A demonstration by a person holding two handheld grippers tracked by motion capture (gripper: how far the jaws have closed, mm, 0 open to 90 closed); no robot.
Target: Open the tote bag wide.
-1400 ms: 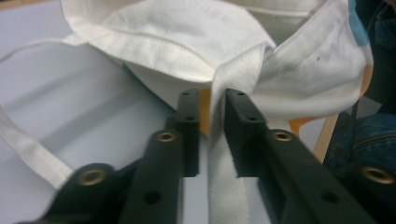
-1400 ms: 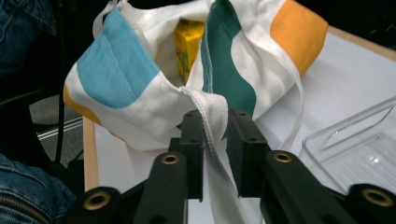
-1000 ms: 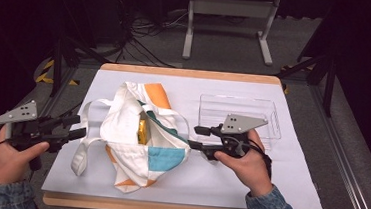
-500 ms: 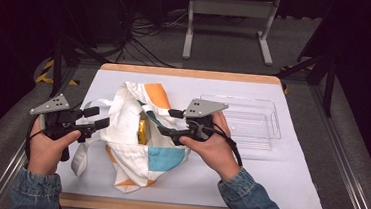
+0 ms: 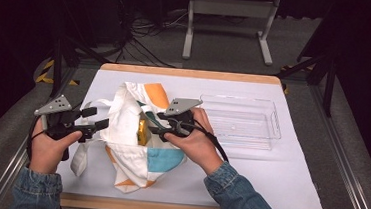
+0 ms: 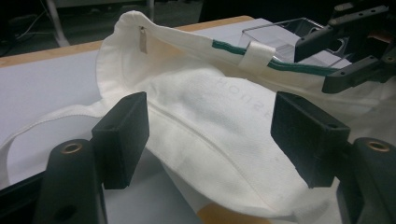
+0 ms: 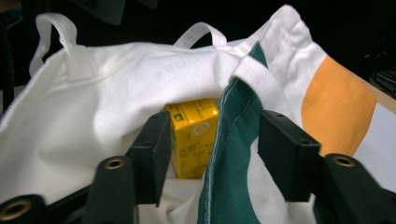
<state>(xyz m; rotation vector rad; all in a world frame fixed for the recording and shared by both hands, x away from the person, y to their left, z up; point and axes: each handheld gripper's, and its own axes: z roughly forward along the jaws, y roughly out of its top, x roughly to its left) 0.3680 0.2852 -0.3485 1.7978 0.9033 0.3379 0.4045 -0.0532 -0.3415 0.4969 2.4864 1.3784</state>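
Note:
A white tote bag with orange, teal and green panels lies slumped on the white-covered table. Inside its open mouth stands a yellow box. My left gripper is at the bag's left side. Its jaws have just been opening and stand apart around a fold of the white cloth without pressing it. My right gripper is at the bag's mouth. Its jaws have just been closing, with the green-edged rim between them, and the pads stand clear of it.
A clear plastic tray sits on the table right of the bag. The bag's white handles trail toward the front left. Beyond the table's wooden far edge are a metal stand and cables on the floor.
My left gripper has moved right, up to the bag's side. My right gripper has moved left from beside the tray to the bag's mouth.

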